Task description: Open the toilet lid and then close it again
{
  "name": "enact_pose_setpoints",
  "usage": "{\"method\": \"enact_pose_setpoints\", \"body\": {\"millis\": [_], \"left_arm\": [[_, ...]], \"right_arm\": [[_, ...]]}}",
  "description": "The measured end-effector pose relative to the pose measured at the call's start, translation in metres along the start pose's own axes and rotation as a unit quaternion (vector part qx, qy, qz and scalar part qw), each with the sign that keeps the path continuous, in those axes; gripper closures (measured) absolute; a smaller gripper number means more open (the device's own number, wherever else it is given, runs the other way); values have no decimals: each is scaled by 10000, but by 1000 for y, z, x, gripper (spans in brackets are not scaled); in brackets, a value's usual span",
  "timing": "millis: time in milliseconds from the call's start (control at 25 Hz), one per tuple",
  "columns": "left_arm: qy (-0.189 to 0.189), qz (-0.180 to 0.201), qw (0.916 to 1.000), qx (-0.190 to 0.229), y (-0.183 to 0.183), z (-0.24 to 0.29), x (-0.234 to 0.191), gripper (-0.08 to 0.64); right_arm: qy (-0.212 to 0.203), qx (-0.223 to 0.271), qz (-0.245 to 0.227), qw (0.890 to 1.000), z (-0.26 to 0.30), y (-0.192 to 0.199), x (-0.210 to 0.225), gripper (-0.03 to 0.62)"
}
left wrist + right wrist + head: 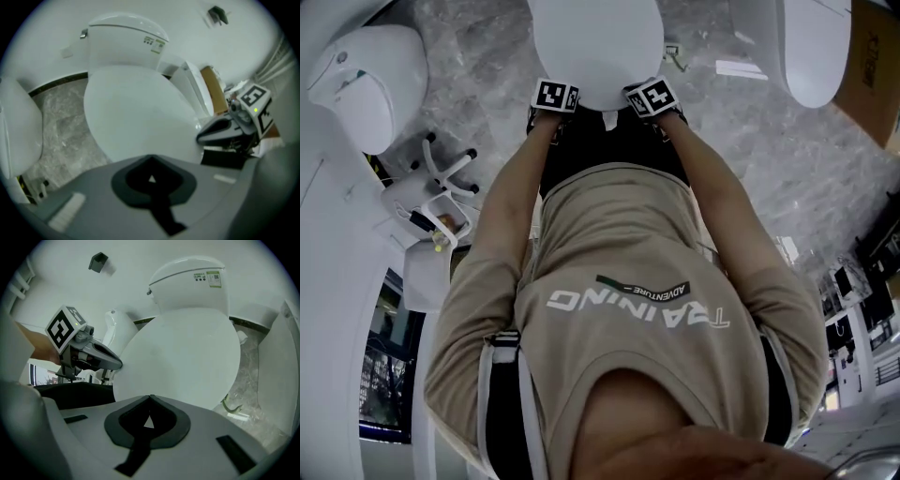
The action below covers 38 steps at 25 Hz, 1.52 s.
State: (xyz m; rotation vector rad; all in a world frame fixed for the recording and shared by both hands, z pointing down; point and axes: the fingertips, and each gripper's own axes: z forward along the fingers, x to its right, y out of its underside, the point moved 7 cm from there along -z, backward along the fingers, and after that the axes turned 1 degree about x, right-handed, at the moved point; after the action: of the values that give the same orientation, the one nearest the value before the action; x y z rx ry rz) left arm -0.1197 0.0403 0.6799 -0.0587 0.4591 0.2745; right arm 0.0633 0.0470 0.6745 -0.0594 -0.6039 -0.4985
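The white toilet has its lid [598,47] lying down over the bowl, below the tank [126,40]. In both gripper views the lid [136,112] [187,357] fills the middle, just ahead of the jaws. My left gripper [556,97] is at the lid's front left edge and my right gripper [651,95] at its front right edge, side by side. Both have their jaws shut with nothing between them; the tips meet in a point [150,157] [150,397]. Each gripper view also shows the other gripper [234,126] [86,352] close beside it. Whether either touches the lid I cannot tell.
Other white toilets stand to either side [370,80] [816,47]. A cardboard box [874,66] sits at the far right and a small white wheeled stand [441,178] on the left. The floor is grey marble [750,141].
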Motion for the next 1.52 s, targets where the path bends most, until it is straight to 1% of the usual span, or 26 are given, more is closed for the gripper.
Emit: {"method": "enact_pose_setpoints", "body": {"millis": [120,240,360,520,640,760,960,1040,1200,1520], "left_arm": [[43,-82,9999,-74,4,10,-4,555],[92,-150,9998,-116,9,22,-8,555],[110,-218,9995,-204,15,34,-13,555],[124,-135,9993,-311,20,48,-16,555],[197,-112,9991,-366,20,59,-19,555],[223,-121,9987,-437,23,69,-24,555],[234,-191,9986,-444,28,83,-29,555],[241,-214,9985,-445,30,89,-32,555],[182,-189,9986,-461,32,103,-36,555],[-7,-115,9991,-416,36,119,-42,555]], "right_arm": [[-197,-176,13,9997,11,5,7,578],[-246,-316,-123,9991,23,10,11,578],[-265,-386,-112,9988,35,16,16,578],[-184,-413,-49,9990,49,23,20,578],[-70,-309,40,9995,57,28,27,578],[-10,-205,181,9996,66,34,31,578],[99,-247,218,9994,80,40,36,578],[129,-248,299,9992,87,43,39,578],[154,-264,481,9984,101,47,48,578],[263,-389,525,9975,120,53,55,578]]}}
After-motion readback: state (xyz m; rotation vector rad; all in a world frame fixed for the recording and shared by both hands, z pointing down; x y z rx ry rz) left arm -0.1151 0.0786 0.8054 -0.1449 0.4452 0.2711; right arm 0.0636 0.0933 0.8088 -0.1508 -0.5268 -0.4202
